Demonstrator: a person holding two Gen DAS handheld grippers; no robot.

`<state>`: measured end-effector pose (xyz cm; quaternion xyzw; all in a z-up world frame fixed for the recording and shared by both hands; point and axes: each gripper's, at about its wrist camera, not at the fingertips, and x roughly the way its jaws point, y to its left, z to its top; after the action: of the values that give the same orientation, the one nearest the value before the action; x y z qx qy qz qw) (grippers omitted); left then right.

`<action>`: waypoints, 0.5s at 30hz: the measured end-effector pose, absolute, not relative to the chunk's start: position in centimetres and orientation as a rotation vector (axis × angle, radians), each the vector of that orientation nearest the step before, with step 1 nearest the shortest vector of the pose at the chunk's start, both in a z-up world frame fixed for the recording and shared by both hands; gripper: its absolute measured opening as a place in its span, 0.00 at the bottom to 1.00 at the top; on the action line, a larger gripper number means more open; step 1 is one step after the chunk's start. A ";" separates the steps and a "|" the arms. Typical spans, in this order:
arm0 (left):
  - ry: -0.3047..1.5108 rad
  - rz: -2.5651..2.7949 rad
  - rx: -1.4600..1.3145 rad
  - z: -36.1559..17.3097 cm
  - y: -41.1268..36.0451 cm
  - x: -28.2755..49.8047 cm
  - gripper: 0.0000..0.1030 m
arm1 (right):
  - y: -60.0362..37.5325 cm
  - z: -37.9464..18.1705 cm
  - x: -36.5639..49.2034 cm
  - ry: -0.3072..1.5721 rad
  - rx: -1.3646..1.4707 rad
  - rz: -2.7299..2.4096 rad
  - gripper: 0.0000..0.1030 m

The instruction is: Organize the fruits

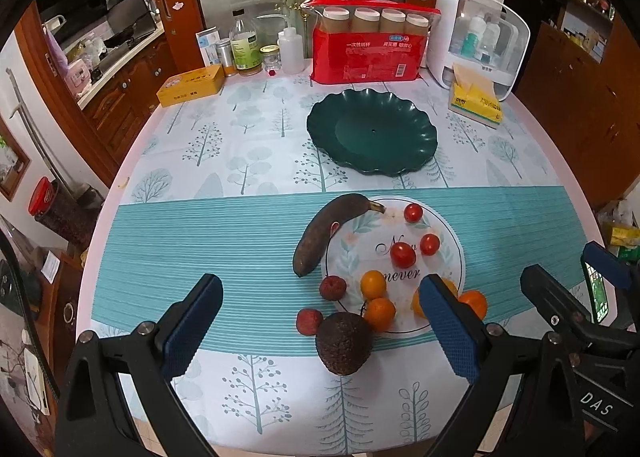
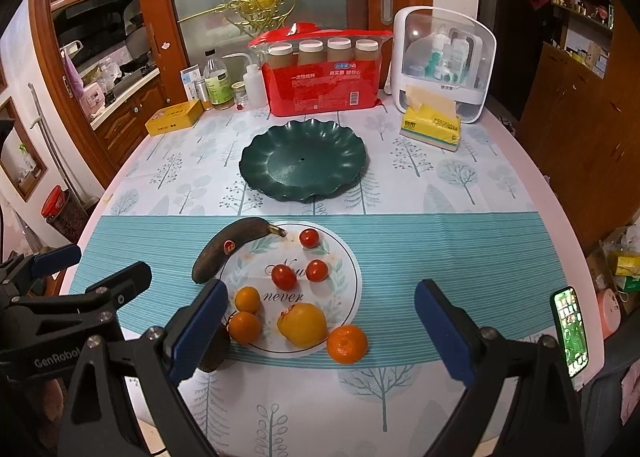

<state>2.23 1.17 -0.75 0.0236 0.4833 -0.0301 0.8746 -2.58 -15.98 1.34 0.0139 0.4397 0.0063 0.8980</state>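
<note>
Plainly, nothing is lifted yet: both tools wide and empty above the fruit

Largest first, the worktop under its tree-print cloth carries everything; at its middle sits the dark green scalloped plate, bare, and by my reading the likely home for the fruit; nearer the person lies the round printed mat with the fruit scattered on and around it. The left tool hangs released, jaws well apart, above the avocado; the right tool is likewise released and holds nothing, over the yellow fruit and the mandarin.

To do the step well, I judge it best to take the big pieces first: the blackened banana, gripped across its middle rather than its ends, then the avocado, closing gently since both look soft; the plate stands well apart from the fruit, so each carry needs a clear lift.

Around them: the red package, the white organiser and the tissue pack line the far edge, behind the plate and not in the way; the small cherry tomatoes and lychees lie close together and may roll if nudged.
</note>
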 end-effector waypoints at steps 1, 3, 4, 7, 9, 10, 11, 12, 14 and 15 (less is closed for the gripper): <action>1.009 -0.069 0.057 -0.8 1.2 2.3 0.95 | -15.9 1.3 -2.5 0.910 0.029 0.013 0.93; 1.004 -0.079 0.064 -0.7 1.2 2.3 0.95 | -15.9 1.3 -2.5 0.909 0.029 0.012 0.93; 1.001 -0.085 0.066 -0.7 1.2 2.3 0.96 | -15.8 1.3 -2.5 0.904 0.030 0.009 0.93; 0.999 -0.111 0.068 -0.8 1.4 2.4 0.96 | -15.9 1.1 -2.3 0.896 0.040 -0.003 0.93; 1.001 -0.115 0.071 -1.0 1.5 2.5 0.96 | -16.1 0.8 -2.2 0.898 0.052 -0.008 0.93; 1.003 -0.119 0.070 -1.1 1.7 2.6 0.96 | -16.1 0.6 -2.1 0.900 0.059 -0.011 0.93; 1.005 -0.122 0.067 -1.2 1.8 2.8 0.96 | -16.2 0.5 -2.1 0.904 0.066 -0.012 0.93; 1.007 -0.126 0.064 -1.4 2.0 2.8 0.96 | -16.2 0.2 -2.0 0.910 0.073 -0.012 0.93; 1.012 -0.131 0.060 -1.9 2.4 3.0 0.96 | -16.3 -0.4 -2.0 0.924 0.078 -0.010 0.93; 1.016 -0.131 0.061 -2.1 2.6 3.0 0.96 | -16.3 -0.6 -1.9 0.930 0.077 -0.011 0.93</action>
<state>3.02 2.57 -2.15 0.0292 0.4862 -0.0627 0.8711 -1.94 -16.27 -0.55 0.0371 0.4482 -0.0054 0.8931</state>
